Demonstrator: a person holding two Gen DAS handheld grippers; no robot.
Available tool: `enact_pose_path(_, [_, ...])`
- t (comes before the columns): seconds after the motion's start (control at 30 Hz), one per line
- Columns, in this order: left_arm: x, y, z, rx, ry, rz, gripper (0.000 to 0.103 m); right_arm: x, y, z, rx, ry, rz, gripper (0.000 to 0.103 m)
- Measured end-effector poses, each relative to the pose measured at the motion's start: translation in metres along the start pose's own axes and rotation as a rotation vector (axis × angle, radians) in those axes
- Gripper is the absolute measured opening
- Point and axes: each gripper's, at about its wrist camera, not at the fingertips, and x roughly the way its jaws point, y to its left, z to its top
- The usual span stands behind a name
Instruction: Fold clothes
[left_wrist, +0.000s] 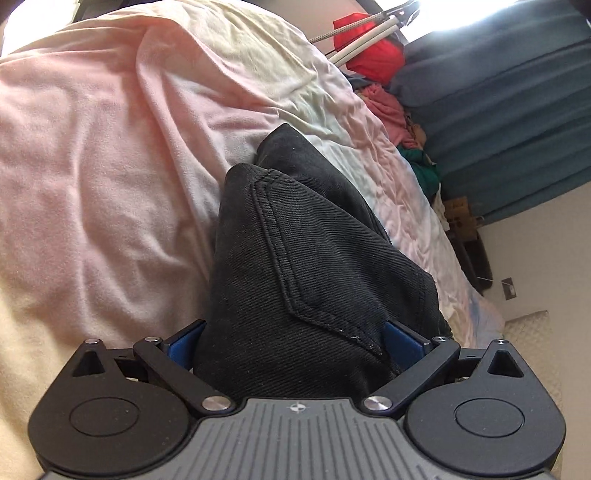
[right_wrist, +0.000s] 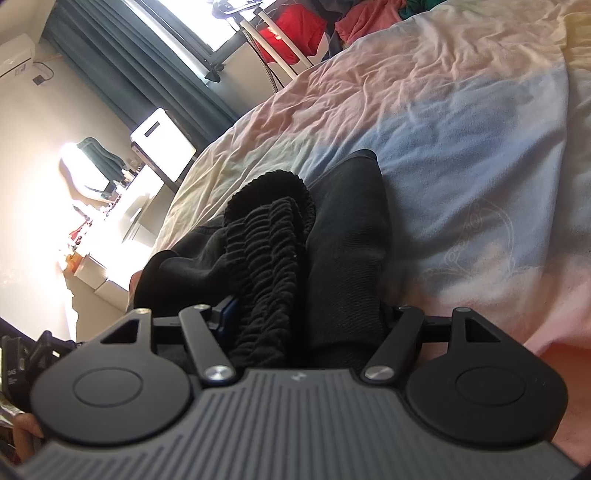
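A black denim garment (left_wrist: 306, 266) with a stitched pocket fills the left wrist view and drapes onto the pastel bed sheet (left_wrist: 110, 147). My left gripper (left_wrist: 295, 339) is shut on the black garment, its blue pads mostly hidden by the cloth. In the right wrist view the same black garment (right_wrist: 347, 236) shows with its ribbed elastic waistband (right_wrist: 269, 251) bunched up. My right gripper (right_wrist: 310, 317) is shut on the waistband part; its fingertips are buried in the fabric.
The bed sheet (right_wrist: 461, 129) is wrinkled, pink, white and pale blue. A heap of red, pink and green clothes (left_wrist: 384, 92) lies at the bed's far end by teal curtains (left_wrist: 498, 110). A white appliance (right_wrist: 162, 144) and a cluttered desk (right_wrist: 122, 218) stand beside the bed.
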Motion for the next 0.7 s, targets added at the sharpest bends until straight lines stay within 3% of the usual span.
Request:
enact_pose_path(0.27, [0.001,-0.014,-0.010,0.113,-0.035,0.067,0.083,-0.001,0.006,-0.002,-0.015,-0.008,-0.016,0.069])
enact_pose_path(0.43, [-0.003,-0.026,-0.022,0.222,-0.084,0.117,0.067,-0.009,0.024,0.001,-0.114,-0.037,-0.026,0.056])
enact_pose_path(0.53, [-0.011,-0.034,-0.026,0.226,-0.117,0.110,0.056,-0.019,0.037,0.007,-0.141,-0.071,-0.001,0.049])
enact_pose_path(0.7, [-0.027,-0.075,-0.026,0.262,-0.146,0.105,0.048,-0.048,0.051,0.026,-0.177,-0.146,0.069,0.045])
